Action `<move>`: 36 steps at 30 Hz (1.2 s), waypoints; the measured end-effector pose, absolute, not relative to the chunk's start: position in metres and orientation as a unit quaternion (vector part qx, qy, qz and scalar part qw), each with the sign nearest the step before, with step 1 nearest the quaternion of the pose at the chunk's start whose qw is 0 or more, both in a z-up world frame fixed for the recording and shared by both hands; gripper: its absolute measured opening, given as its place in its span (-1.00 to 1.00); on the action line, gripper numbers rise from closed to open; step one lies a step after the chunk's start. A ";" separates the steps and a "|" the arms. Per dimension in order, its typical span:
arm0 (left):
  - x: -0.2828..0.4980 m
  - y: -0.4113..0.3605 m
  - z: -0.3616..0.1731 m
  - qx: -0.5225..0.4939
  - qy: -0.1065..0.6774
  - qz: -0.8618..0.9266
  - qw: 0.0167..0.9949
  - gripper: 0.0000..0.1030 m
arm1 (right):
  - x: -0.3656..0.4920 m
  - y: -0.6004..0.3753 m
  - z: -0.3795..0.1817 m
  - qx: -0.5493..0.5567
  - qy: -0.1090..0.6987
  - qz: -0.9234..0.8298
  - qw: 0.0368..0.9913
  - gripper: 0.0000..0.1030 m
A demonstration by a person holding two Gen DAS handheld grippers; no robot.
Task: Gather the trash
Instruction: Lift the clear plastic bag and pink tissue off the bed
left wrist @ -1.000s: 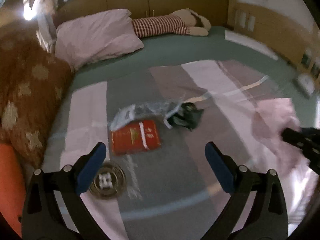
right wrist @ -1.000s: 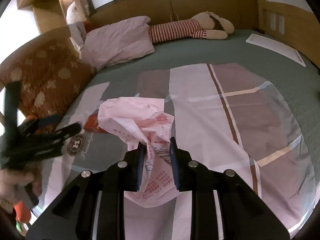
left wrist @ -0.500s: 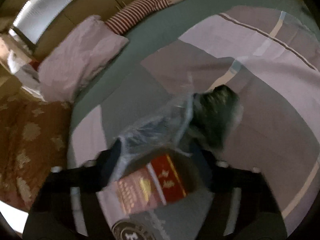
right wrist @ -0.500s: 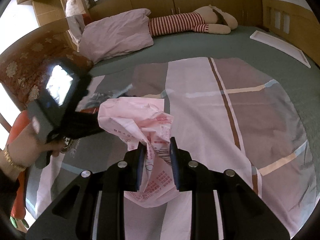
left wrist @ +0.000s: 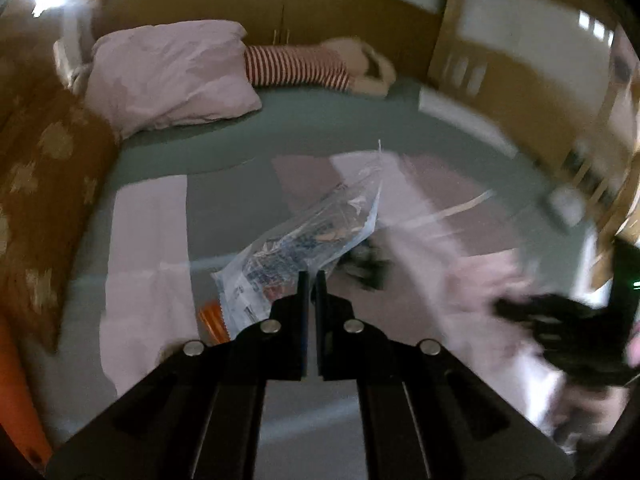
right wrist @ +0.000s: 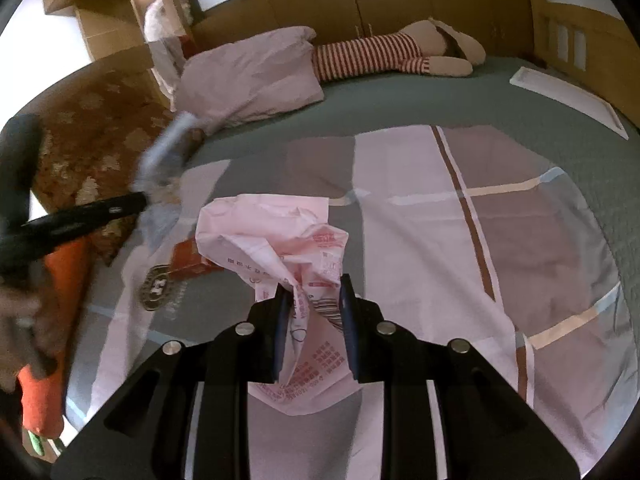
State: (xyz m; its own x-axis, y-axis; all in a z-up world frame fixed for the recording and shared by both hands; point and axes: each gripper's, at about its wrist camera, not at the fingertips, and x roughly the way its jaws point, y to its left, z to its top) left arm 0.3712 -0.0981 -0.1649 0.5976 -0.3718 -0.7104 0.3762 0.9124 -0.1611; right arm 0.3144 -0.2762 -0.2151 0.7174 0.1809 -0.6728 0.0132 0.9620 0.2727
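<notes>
My left gripper (left wrist: 311, 280) is shut on a crumpled clear plastic wrapper (left wrist: 312, 236) and holds it above the bed. The right wrist view shows the same wrapper (right wrist: 164, 172) hanging blurred from the left fingertips (right wrist: 136, 199). A black crumpled scrap (left wrist: 368, 268) lies on the quilt just behind it. A red packet (right wrist: 188, 260) lies flat on the quilt, partly hidden by the bag. My right gripper (right wrist: 312, 292) is shut on a pink plastic bag (right wrist: 276, 236), bunched up above its fingers. In the left wrist view the right gripper (left wrist: 532, 312) is a dark blur at the right.
A patchwork quilt (right wrist: 500, 220) covers the green bed. A pink pillow (right wrist: 252, 80) and a striped plush toy (right wrist: 372, 56) lie at the far end, a white flat box (right wrist: 568, 92) at the right. A brown patterned cushion (left wrist: 44, 168) and a round emblem (right wrist: 156, 286) are at the left.
The left gripper went from wide open above the trash to shut on the clear wrapper and lifted it off the quilt. The right gripper kept still with the pink bag.
</notes>
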 end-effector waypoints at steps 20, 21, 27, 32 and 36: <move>0.207 -0.054 -0.161 -0.109 0.392 -0.167 0.898 -0.93 | 0.223 -0.223 -0.179 0.096 0.339 0.069 0.933 -0.52; 0.209 -0.053 -0.162 -0.107 0.393 -0.166 0.898 -0.93 | 0.224 -0.222 -0.179 0.095 0.339 0.068 0.933 -0.52; 0.213 -0.046 -0.172 -0.106 0.405 -0.162 0.894 -0.93 | 0.225 -0.222 -0.181 0.094 0.343 0.064 0.932 -0.52; 0.215 -0.047 -0.173 -0.105 0.406 -0.166 0.893 -0.93 | 0.219 -0.226 -0.179 0.101 0.337 0.060 0.934 -0.52; 0.210 -0.063 -0.172 -0.098 0.403 -0.193 0.890 -0.93 | 0.184 -0.245 -0.159 0.131 0.299 0.054 0.944 -0.52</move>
